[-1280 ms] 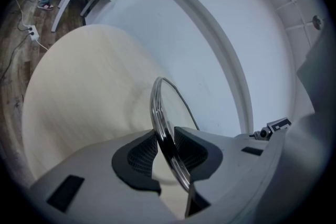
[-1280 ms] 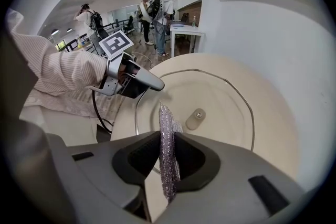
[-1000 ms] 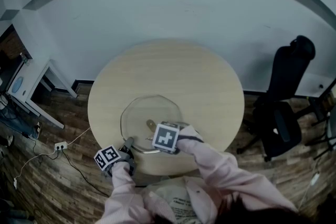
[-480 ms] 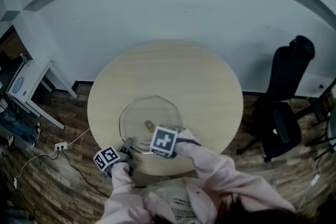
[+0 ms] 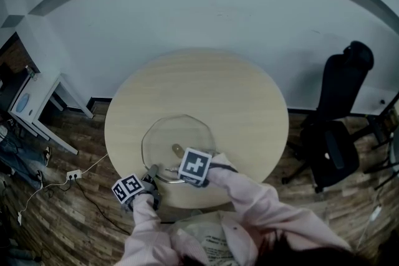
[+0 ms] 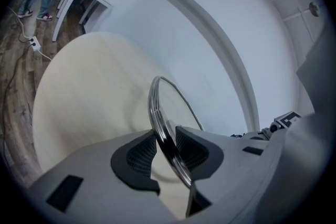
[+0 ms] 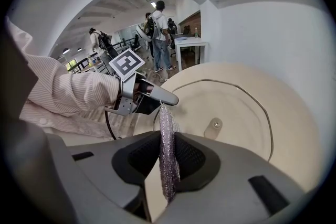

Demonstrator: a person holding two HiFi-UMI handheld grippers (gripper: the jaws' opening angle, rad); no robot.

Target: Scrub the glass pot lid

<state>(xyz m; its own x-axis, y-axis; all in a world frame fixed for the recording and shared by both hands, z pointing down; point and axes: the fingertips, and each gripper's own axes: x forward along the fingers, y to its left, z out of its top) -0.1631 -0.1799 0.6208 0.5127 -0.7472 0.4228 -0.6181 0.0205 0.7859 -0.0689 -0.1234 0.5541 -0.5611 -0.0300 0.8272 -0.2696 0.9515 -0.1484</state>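
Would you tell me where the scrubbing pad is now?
Right gripper view, centre: the pad is clamped in the right gripper, beside the left gripper holding the lid.

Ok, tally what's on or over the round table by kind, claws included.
glass pot lid: 1
glittery scouring cloth: 1
claws: 2 (left claw shut on the lid's rim, right claw shut on the cloth)
Total: 4
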